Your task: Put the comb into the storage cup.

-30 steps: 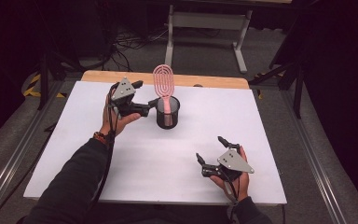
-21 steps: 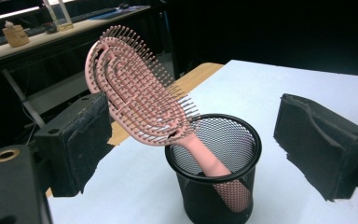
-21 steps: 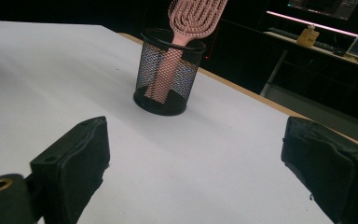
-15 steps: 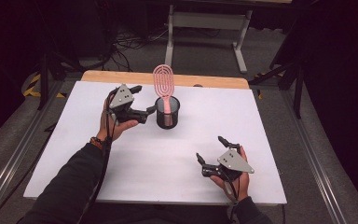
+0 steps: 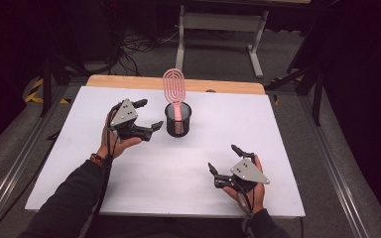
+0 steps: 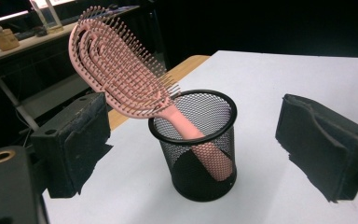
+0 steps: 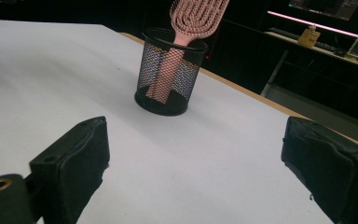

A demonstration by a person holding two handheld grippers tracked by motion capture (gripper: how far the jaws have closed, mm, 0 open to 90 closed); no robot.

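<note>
Your left hand-held gripper (image 5: pixel 149 115) stands open and empty, left of centre, just beside the mesh cup (image 5: pixel 178 119) holding the pink hairbrush (image 5: pixel 174 89). Expect light, rigid plastic; grip the bare neck below the bristles, since that cup may tip.

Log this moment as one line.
left tongs: open, beside cup | right tongs: open, on table | hairbrush: upright in mesh cup

One pink hairbrush (image 5: pixel 174 89) (standing in cup), one black mesh cup (image 5: pixel 178 124), two claws: left claw (image 5: pixel 148 115), right claw (image 5: pixel 224 159).
</note>
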